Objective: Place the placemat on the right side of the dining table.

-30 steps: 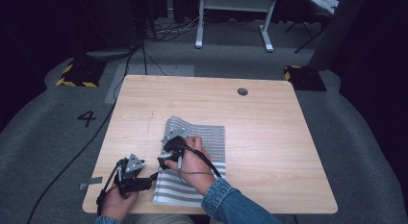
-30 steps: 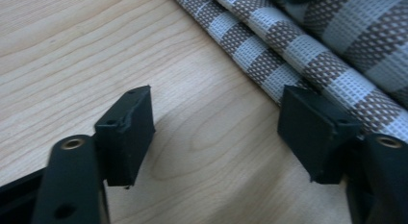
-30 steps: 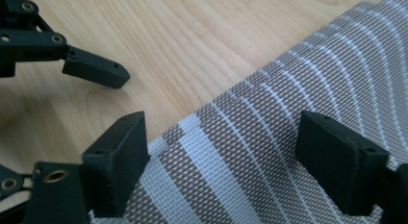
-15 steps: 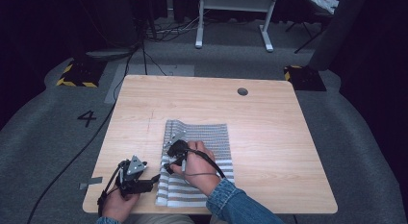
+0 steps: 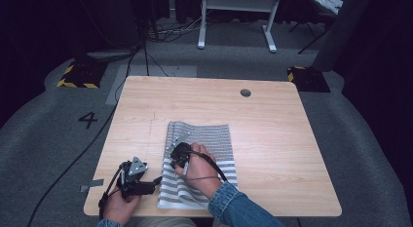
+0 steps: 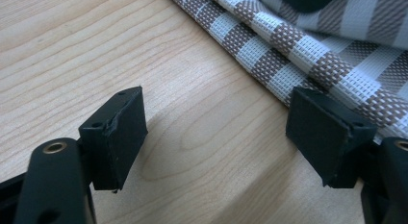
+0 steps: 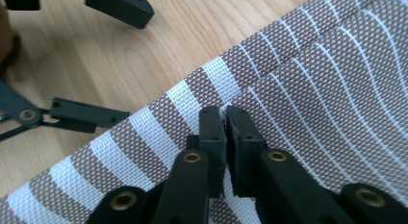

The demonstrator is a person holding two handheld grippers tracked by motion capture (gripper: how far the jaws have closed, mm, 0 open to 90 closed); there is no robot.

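My right gripper pinches the striped cloth while my left stands parted on the wood beside it.

High view: the brown-and-white striped cloth (image 5: 202, 163) lies near the front edge of the tabletop (image 5: 272, 139), left of its middle; my right gripper (image 5: 178, 154) sits on the cloth's left part, and my left gripper (image 5: 156, 180) rests toward the front left corner, just off the cloth's left edge.
Left gripper view: my jaws have just been opening and stand apart over bare wood with nothing between them, the right-hand one touching the cloth's edge.
Right gripper view: my jaws have just closed, nipping a small ridge of cloth at a fold.
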